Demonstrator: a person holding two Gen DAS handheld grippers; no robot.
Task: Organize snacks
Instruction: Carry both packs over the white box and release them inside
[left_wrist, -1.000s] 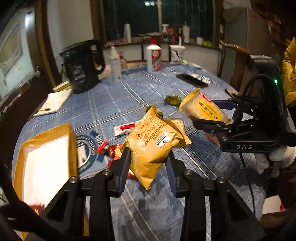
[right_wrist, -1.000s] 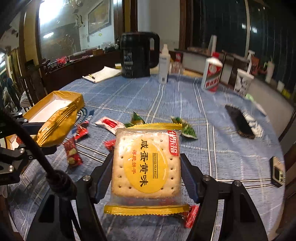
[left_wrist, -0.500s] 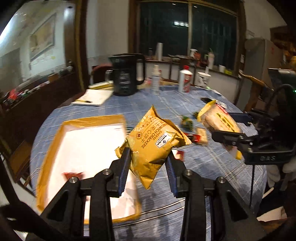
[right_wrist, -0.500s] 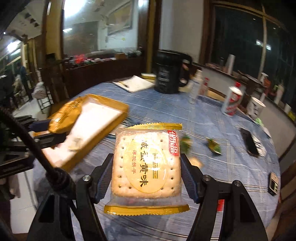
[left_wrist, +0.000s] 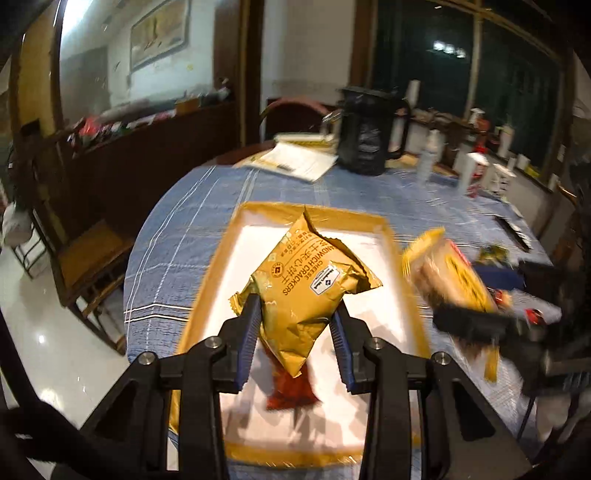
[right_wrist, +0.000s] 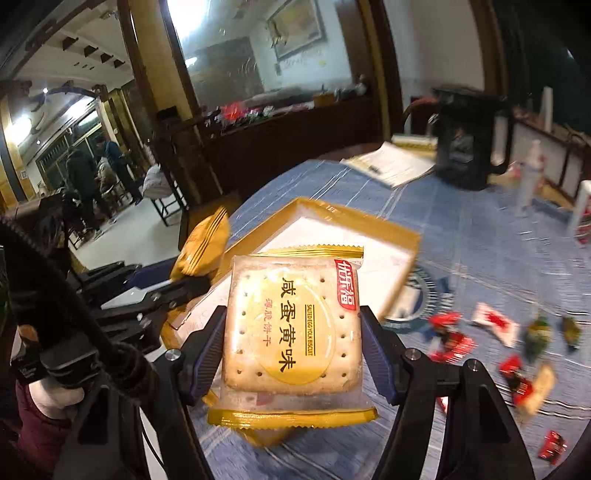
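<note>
— Left camera, left to right?

— At centre frame, left claw (left_wrist: 295, 328) clamped on a gold cracker bag (left_wrist: 306, 291), held over a gold-rimmed white tray (left_wrist: 218, 273) on a blue checked tablecloth (left_wrist: 177, 236). Beneath the bag, lying on the tray floor, a red wrapper (left_wrist: 293, 387). Upper centre: an open notebook (left_wrist: 299, 162), then a black kettle (left_wrist: 365, 133). At right, blurred, right claw (left_wrist: 476, 314) gripping a clear-wrapped biscuit pack (left_wrist: 450, 277), just off the tray's right rim.

— And the right camera?

— Far left, people standing in a lit back room (right_wrist: 96, 173). Left of centre, left claw (right_wrist: 192, 284) closed on the cracker bag (right_wrist: 203, 243), at the tray's (right_wrist: 332, 218) left edge. Centre frame, right claw (right_wrist: 291, 354) pinching the biscuit pack (right_wrist: 291, 328) by both sides, pack upright and facing the lens, tray behind it. Lower right, loose on the cloth (right_wrist: 480, 243): scattered small sweets (right_wrist: 450, 339), red, white and green wrappers, well apart from the tray. Upper right, the notebook (right_wrist: 395, 166), the kettle (right_wrist: 469, 144) and a white bottle (right_wrist: 528, 177), all smeared by motion.
</note>
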